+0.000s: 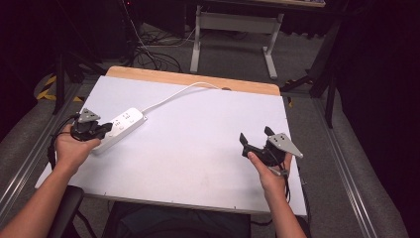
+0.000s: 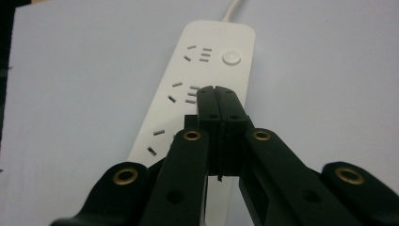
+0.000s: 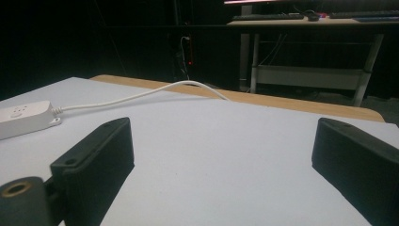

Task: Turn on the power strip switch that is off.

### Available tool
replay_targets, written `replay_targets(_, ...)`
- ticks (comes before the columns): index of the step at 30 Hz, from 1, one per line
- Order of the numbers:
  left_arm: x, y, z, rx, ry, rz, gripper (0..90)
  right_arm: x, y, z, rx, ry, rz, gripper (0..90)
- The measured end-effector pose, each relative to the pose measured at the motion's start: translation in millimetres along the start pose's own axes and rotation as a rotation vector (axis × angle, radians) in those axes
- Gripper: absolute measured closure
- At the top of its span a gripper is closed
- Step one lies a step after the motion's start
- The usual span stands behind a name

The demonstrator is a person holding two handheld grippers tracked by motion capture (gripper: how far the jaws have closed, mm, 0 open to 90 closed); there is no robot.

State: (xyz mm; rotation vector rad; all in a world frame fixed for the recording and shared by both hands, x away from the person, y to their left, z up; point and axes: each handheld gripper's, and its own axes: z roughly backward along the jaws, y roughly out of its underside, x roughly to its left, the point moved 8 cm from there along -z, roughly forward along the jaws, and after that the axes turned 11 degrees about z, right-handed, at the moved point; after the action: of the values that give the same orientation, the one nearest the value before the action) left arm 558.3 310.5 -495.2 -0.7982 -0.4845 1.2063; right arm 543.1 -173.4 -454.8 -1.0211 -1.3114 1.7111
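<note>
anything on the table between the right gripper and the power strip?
Nothing. In the high view, bare white table surface runs from the right gripper to the power strip; its cord trails toward the far edge.

power strip (image 1: 120, 127) on table (image 1: 198, 148) left side, cord (image 1: 173, 95) trailing toward far edge.

No legible text, label or number anywhere
</note>
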Motion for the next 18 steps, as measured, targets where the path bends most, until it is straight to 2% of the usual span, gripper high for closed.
replay_targets(8,3.5,7.4,-8.9,0.107,-0.012,0.014,90.0,0.2,0.3,0.1,0.003,-0.003,-0.002,6.6)
replay_targets(18,5.4,10.0,-10.5,0.133,-0.017,0.007,90.0,0.8,0.9,-0.6,0.005,-0.006,-0.003,6.8)
